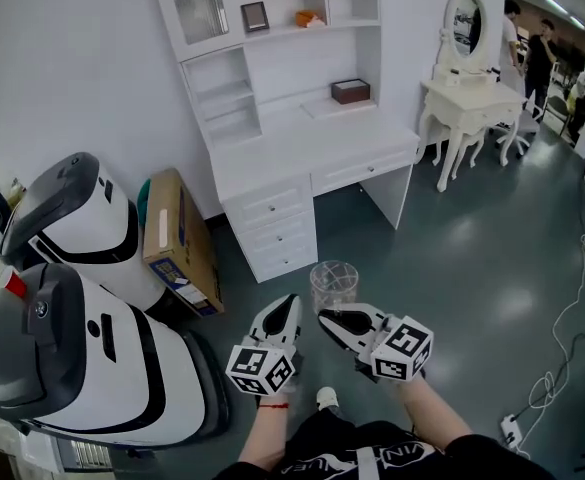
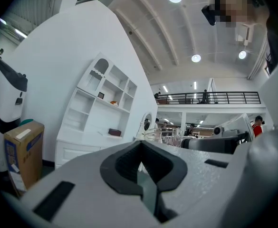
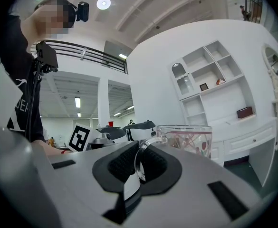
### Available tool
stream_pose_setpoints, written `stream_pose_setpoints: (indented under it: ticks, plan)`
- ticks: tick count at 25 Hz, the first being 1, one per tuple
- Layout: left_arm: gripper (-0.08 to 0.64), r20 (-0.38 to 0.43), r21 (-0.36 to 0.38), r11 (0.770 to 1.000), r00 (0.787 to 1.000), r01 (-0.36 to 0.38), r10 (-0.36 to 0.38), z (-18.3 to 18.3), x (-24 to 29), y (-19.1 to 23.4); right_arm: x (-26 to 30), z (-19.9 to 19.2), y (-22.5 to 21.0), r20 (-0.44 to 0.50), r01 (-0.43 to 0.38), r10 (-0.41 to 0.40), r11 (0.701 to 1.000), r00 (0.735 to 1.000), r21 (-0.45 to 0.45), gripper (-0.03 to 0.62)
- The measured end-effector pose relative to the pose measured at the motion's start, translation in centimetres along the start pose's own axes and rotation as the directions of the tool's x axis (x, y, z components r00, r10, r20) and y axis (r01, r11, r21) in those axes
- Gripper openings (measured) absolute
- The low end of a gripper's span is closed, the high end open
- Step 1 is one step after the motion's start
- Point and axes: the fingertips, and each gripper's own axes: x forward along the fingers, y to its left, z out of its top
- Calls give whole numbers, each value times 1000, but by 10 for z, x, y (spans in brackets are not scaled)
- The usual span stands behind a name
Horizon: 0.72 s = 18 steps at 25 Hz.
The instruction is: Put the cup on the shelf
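A clear glass cup (image 1: 333,284) with a printed pattern hangs in the air in front of me, held by its handle. My right gripper (image 1: 330,321) is shut on that handle, which shows between the dark pads in the right gripper view, with the cup (image 3: 185,139) just beyond the jaws. My left gripper (image 1: 285,315) sits beside it on the left, shut with nothing between its jaws; in its own view the left gripper (image 2: 139,166) shows the pads meeting. The white shelf unit (image 1: 272,28) with desk stands ahead across the floor, and appears as the shelf unit (image 3: 210,82) in the right gripper view.
Two large white-and-black machines (image 1: 82,348) stand at my left. A cardboard box (image 1: 179,240) leans beside the desk drawers (image 1: 272,223). A white dressing table with oval mirror (image 1: 464,78) is at the right. Cables (image 1: 562,358) lie on the dark floor.
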Motion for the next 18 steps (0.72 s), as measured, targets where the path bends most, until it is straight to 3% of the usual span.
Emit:
stream_pose_setpoints:
  ticks: [9,18]
  plan:
    - [6,2,7,1000,1000,15,-15,21,76,74,72,21,-82,-3,2,-2,1000,1000,-6,12]
    - [6,0,2,1000,1000,-9,9,28,104,138,134,21,-119,3,-26,26,1000,1000,4,12]
